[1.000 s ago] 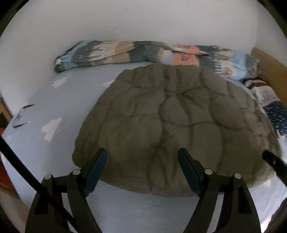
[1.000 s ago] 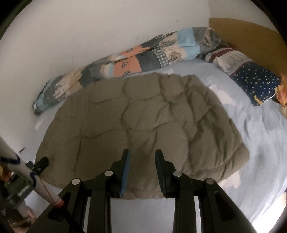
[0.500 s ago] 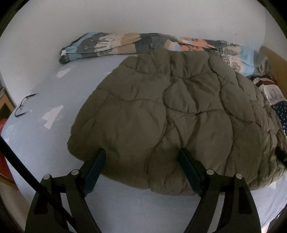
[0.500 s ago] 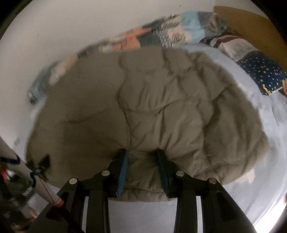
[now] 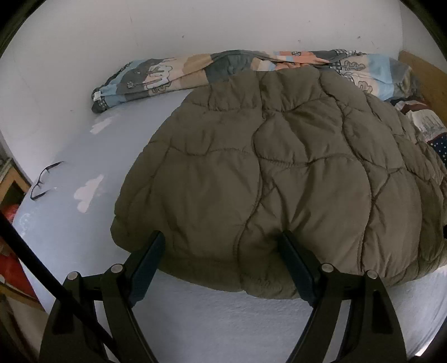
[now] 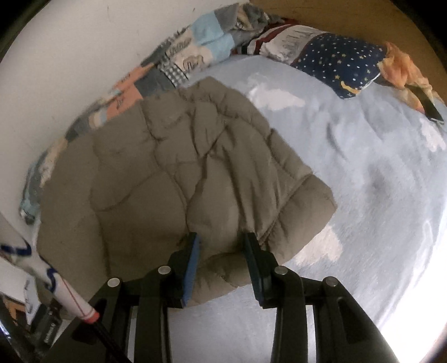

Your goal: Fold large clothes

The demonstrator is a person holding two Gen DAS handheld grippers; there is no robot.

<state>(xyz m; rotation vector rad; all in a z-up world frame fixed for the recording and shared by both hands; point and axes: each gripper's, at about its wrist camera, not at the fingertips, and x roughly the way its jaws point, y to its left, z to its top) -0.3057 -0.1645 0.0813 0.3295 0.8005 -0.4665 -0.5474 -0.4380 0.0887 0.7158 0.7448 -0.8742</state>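
Olive quilted puffer jacket (image 5: 279,173) lies spread on the light blue bed sheet (image 5: 218,312), filling most of the bed's middle, its far edge up against the patchwork blanket (image 5: 173,75) bunched along the white wall (image 5: 195,25). Left gripper (image 5: 220,251) is spread wide, both fingers at the jacket's near hem, the hem bulging between them with nothing pinched; the tips look to touch or just overlap the fabric edge. Right gripper (image 6: 222,251) is narrowed on a fold of the near hem, padding bunched between the two pads and puffing out below them, so it grasps the jacket (image 6: 173,178). In the right wrist view the jacket's right corner lies flat on the sheet (image 6: 377,195), a thick doubled edge showing there. Blanket (image 6: 195,50) runs along the wall behind it, and a navy star-print pillow (image 6: 340,64) sits at the far right near the wooden headboard (image 6: 349,16), with something orange (image 6: 402,67) beside it. A pair of glasses (image 5: 44,180) lies on the sheet at the left, well apart from the jacket. White cloud prints dot the sheet. A white pole with blue marks (image 6: 42,276) crosses the lower left of the right wrist view, slightly blurred.
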